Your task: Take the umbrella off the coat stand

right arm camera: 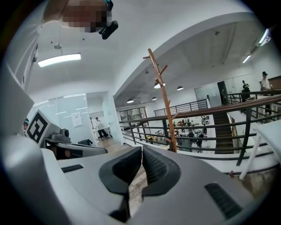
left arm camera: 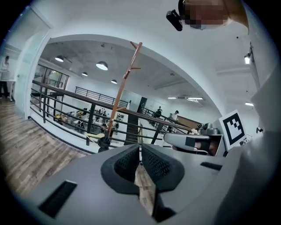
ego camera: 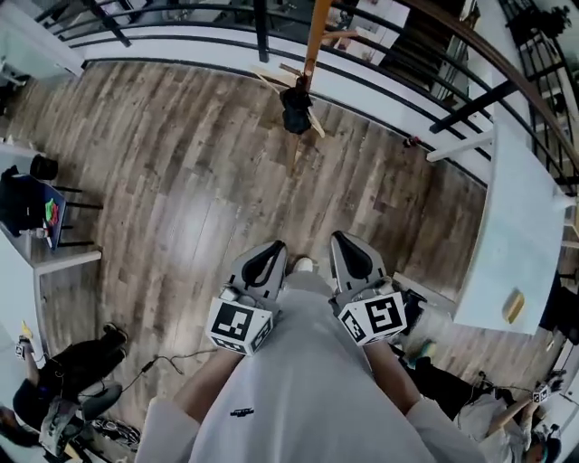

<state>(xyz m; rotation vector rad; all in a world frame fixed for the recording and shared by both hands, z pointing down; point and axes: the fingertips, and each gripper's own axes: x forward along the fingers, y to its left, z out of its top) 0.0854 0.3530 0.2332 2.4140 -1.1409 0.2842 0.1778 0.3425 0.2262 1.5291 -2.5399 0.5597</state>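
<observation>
A wooden coat stand [ego camera: 316, 36] rises by the black railing at the far side of the wooden floor. A dark folded umbrella [ego camera: 296, 108] hangs low on it. Both grippers are held close to my body, far short of the stand. My left gripper [ego camera: 275, 247] and right gripper [ego camera: 343, 239] point toward it side by side, both shut with nothing between the pads. In the left gripper view the stand [left arm camera: 125, 83] stands ahead and left, with the umbrella [left arm camera: 104, 143] a dark bundle near its foot. The right gripper view shows the stand [right arm camera: 162, 101] ahead and slightly right.
A black railing [ego camera: 181, 14] runs behind the stand. A white table [ego camera: 516, 235] lies to the right and a desk [ego camera: 36, 258] with dark items to the left. People sit on the floor at bottom left [ego camera: 72, 371] and bottom right [ego camera: 479, 407]. Wooden floor [ego camera: 199, 181] stretches between me and the stand.
</observation>
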